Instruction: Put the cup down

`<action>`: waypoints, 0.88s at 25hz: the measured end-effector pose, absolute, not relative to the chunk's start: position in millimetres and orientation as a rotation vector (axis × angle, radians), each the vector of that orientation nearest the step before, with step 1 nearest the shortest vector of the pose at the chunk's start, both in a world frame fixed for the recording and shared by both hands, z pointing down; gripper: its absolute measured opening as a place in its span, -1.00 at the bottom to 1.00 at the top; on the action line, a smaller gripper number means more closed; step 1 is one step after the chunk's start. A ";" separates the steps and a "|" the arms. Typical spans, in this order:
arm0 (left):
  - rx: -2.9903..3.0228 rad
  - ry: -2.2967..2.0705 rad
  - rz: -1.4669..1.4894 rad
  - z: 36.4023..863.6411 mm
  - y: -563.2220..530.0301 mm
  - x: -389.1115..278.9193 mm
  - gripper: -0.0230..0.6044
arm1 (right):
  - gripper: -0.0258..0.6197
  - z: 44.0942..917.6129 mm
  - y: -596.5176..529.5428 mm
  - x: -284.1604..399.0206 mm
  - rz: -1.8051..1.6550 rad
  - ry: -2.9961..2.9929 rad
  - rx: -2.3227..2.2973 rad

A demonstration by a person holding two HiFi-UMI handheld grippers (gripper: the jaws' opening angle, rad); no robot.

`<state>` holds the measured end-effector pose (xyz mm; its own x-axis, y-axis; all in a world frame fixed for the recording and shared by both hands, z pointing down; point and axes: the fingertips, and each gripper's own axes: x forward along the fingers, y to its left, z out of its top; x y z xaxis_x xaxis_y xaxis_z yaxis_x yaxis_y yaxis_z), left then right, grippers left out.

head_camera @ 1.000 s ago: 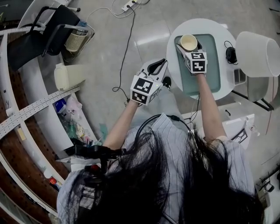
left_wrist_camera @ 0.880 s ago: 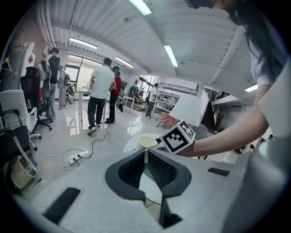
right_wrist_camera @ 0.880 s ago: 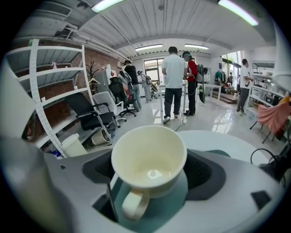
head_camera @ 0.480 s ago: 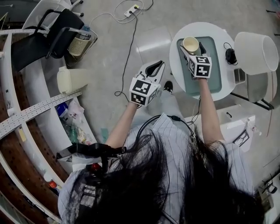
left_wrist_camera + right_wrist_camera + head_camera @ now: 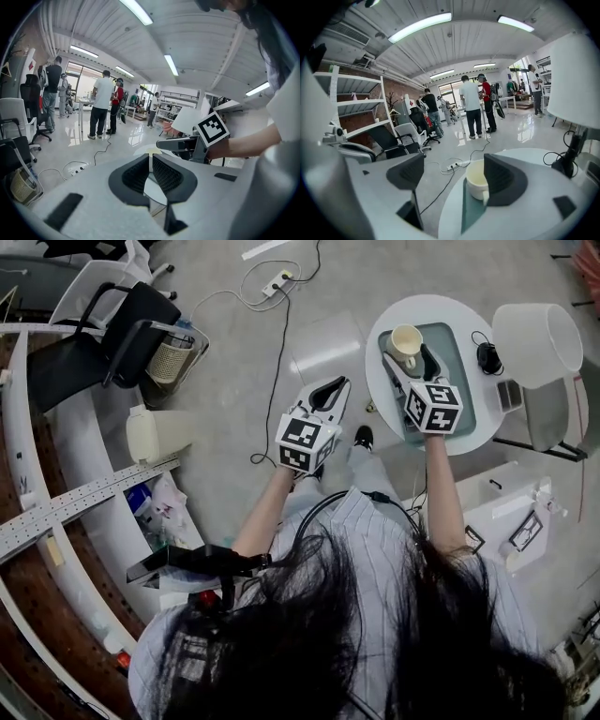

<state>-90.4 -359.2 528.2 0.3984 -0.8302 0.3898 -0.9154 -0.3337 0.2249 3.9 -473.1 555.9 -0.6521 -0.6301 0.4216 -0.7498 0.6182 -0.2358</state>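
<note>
Round table (image 5: 441, 307) holds cup (image 5: 477, 180) between parted jaws of right gripper (image 5: 454, 176); left gripper (image 5: 150, 161) jaws closed

Lamp (image 5: 536, 332) crowds table (image 5: 431, 307) rt side; cup (image 5: 407, 339) on mat (image 5: 459, 381) far-lft corner; floor (image 5: 328, 296) lft open.

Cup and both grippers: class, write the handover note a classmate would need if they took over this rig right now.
Left gripper: jaws together, empty, held over the floor beside the table.
Right gripper: jaws apart, not clamped; the cup stands just inside one jaw.
Cup: upright on the teal mat on the round white table, near the mat's far corner on the person's left.
Done: the cup looks set down and released.
Left: probably only to draw the right gripper straight back, minding the cup's handle, which faces that gripper.
</note>
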 end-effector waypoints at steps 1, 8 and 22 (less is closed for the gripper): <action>2.265 -1.495 0.281 526.0 -357.8 -92.0 -0.82 | 0.35 548.9 -467.1 1.4 0.575 -2.561 1.124; 2.334 -1.445 0.248 514.0 -345.6 -94.8 -0.82 | 0.35 511.1 -421.3 -13.4 0.623 -2.637 1.162; 2.454 -1.348 0.212 496.4 -266.5 -121.0 -0.82 | 0.02 490.7 -308.1 -30.1 0.670 -2.641 1.339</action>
<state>-121.0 -266.5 496.4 0.5409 -0.7911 0.2857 -0.8406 -0.4968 0.2158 -30.1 -308.1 490.7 -0.6066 -0.7419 0.2859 -0.7884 0.5150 -0.3365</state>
